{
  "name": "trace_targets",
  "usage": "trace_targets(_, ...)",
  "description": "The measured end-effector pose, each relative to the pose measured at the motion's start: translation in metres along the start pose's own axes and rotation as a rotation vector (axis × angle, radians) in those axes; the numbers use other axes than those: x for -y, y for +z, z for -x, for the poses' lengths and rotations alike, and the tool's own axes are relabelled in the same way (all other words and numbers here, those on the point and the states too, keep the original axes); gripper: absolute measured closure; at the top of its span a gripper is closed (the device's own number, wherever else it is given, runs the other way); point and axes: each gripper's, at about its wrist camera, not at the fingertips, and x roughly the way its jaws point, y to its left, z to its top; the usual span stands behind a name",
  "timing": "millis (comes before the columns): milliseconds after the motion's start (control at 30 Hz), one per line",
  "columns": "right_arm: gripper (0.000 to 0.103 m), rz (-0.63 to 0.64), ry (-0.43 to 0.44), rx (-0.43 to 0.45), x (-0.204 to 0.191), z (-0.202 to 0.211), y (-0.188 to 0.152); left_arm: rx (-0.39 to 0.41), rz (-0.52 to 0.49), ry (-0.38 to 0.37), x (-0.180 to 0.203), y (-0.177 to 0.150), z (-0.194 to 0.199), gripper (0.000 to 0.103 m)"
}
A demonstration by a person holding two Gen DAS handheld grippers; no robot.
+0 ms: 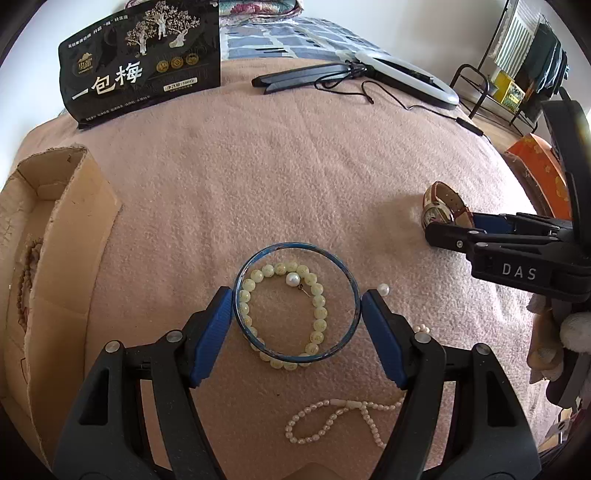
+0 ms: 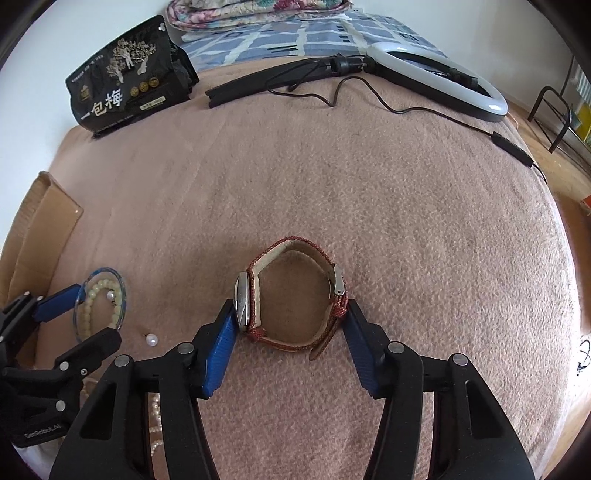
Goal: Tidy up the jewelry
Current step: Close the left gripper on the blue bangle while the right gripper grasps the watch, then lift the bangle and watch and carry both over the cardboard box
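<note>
- Pink blanket covers the bed; from the left wrist, the left gripper brackets a blue bangle, its blue pads at or just beside the rim, a yellow bead bracelet and a pearl lying inside the ring, beside a cardboard box.
- From the right wrist, the right gripper straddles a red-strapped watch, left pad touching its case, right pad at the buckle.

It was a bedroom at home: a pink blanket covered the bed, with a checked sheet, floral pillow and clothes rack.
</note>
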Motion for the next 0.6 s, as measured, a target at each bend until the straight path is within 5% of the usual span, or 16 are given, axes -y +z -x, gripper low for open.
trace_targets(600,0.048,0.017,-0.004,0.124,-0.016,0.056,0.0,0.125,0.015,-0.018,-0.004,0.002,0.062,0.03)
